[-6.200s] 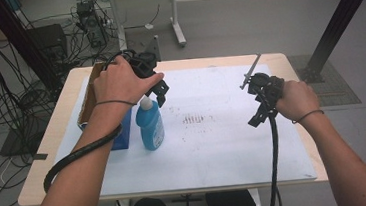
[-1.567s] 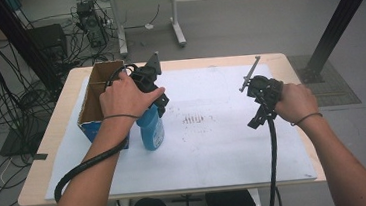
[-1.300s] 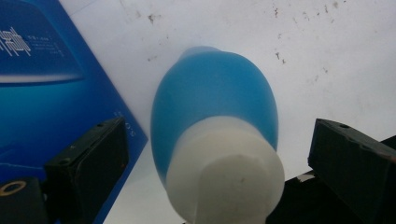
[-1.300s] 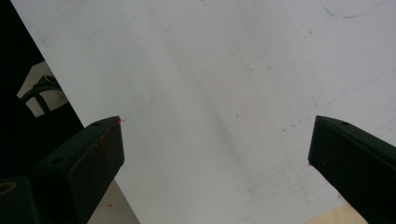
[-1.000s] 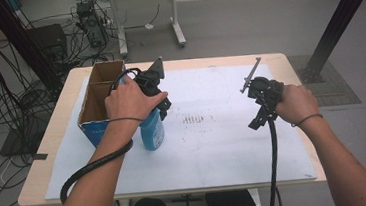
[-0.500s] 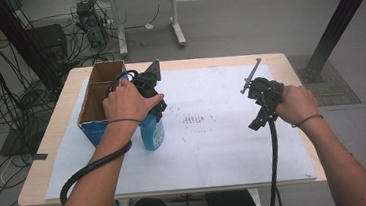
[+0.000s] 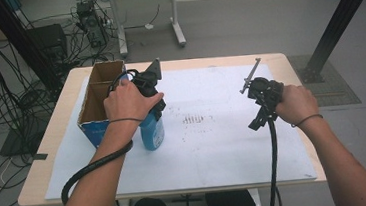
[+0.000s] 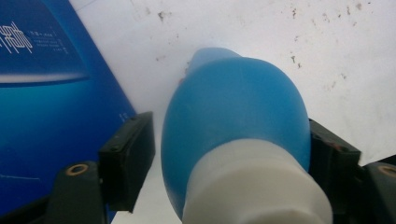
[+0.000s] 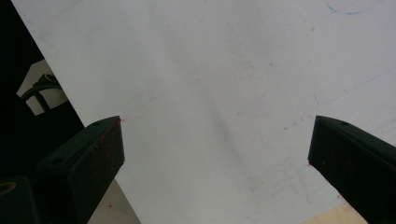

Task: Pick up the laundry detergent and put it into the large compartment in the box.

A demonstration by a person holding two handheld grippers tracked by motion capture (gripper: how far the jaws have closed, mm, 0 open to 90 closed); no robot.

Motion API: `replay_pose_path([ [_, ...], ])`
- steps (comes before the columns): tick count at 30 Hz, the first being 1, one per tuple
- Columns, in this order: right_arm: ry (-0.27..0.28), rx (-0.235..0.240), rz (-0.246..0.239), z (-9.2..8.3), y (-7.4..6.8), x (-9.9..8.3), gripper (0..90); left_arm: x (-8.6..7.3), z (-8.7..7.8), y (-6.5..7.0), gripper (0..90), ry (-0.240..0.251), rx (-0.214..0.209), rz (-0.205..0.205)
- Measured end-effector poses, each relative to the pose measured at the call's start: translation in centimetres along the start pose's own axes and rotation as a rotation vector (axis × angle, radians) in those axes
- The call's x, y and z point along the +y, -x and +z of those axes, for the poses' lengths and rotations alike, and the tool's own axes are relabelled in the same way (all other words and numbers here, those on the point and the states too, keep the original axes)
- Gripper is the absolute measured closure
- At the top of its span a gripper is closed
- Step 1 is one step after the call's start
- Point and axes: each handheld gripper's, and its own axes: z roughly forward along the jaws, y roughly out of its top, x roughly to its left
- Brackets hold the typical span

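The blue bottle stands on the white sheet just beside the cardboard box. The left gripper has just been closing its jaws around the bottle's neck; the left jaw seems short of contact, so a lift could tip it. The right gripper hangs spread wide.

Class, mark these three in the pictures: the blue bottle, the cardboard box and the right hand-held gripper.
blue bottle (image 8: 233,107): left gripper view, on its blue shoulder.
cardboard box (image 7: 92,125): high view, on its blue front wall.
right hand-held gripper (image 9: 215,149): right gripper view, midway between its open jaws.
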Motion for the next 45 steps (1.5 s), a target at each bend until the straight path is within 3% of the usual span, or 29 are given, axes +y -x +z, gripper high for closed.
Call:
replay_pose_path([
  [9,-0.004,-0.002,0.005,-0.04,-0.08,-0.01,3.5,0.08,-0.07,0.34,37.1,0.000,0.000,0.010],
  [45,0.000,-0.008,0.006,-0.10,-0.15,-0.01,3.4,0.31,-0.07,0.23,37.4,-0.010,-0.003,0.005],
])
